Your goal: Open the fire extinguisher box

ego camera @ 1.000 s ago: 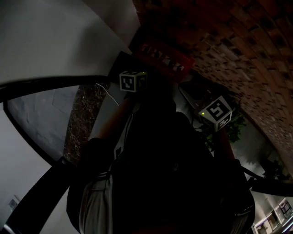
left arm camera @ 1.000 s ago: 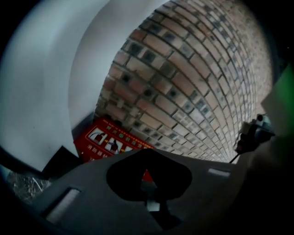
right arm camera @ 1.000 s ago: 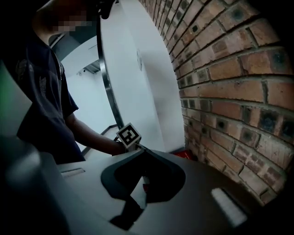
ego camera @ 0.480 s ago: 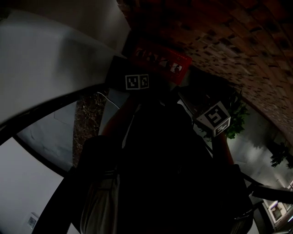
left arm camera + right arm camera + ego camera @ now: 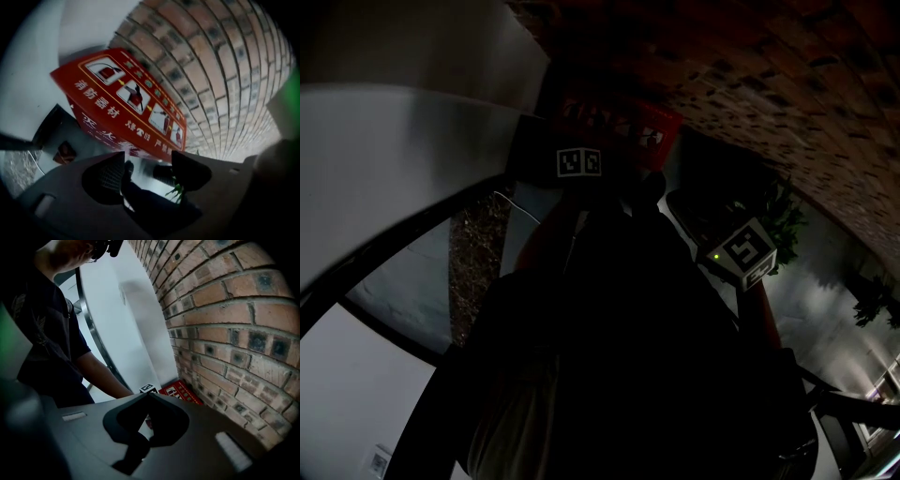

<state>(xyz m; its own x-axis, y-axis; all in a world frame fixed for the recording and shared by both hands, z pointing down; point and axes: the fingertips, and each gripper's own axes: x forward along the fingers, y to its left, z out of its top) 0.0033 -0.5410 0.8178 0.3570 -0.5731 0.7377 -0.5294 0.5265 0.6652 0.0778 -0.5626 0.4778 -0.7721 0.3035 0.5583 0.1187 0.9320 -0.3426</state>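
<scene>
Opening the left gripper [image 5: 147, 157] just short of the red fire extinguisher box [image 5: 126, 101], low against the brick wall [image 5: 225, 70] (white wall [image 5: 84, 23] alongside), with nothing between the jaws. Holding the right gripper [image 5: 147, 401] closed and empty, farther back. Blocking much of the head view: a dark torso [image 5: 637, 356].

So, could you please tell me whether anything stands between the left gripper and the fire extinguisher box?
Nothing visible does. The left gripper is opening its jaws with nothing between them. The red fire extinguisher box sits just beyond them, against the brick wall, with only open space in the gap.
</scene>
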